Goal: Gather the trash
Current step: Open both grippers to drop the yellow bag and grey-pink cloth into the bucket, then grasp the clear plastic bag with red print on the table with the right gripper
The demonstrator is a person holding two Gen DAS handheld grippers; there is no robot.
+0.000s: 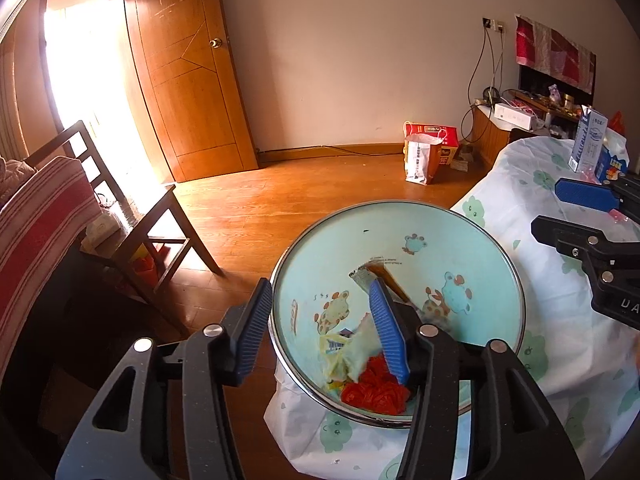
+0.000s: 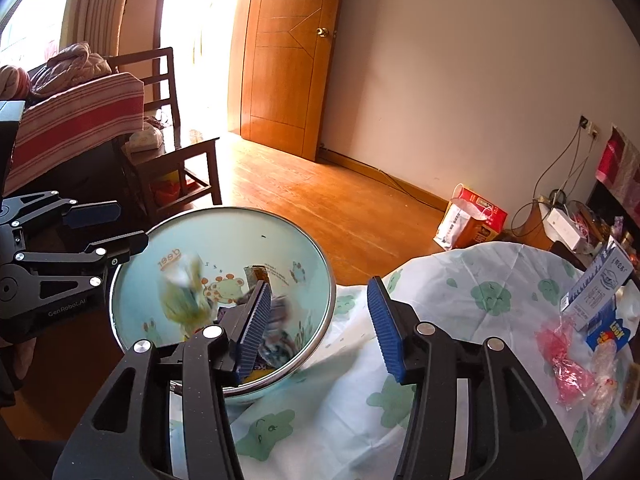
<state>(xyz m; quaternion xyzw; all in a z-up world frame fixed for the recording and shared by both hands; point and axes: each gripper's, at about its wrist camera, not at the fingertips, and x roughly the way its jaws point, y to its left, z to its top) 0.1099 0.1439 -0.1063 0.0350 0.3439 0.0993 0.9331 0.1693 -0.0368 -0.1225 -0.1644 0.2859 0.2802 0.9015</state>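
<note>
A: Trash: crumpled wrappers [image 1: 348,354] and a red wad [image 1: 376,394] are lying in the basin [image 1: 460,232] at the table's near left edge; more scraps [image 2: 568,360] are sitting far right on the tablecloth [image 2: 440,304].

B: Grippers?

A: Left gripper [image 1: 320,328] is straddling the basin rim, jaws released. Right gripper [image 2: 320,320] is hovering spread, holding nothing.

B: Handling?

A: Probably light, soft, crinkly film; I'm pinching a bunched fold, not a flat edge.
</note>
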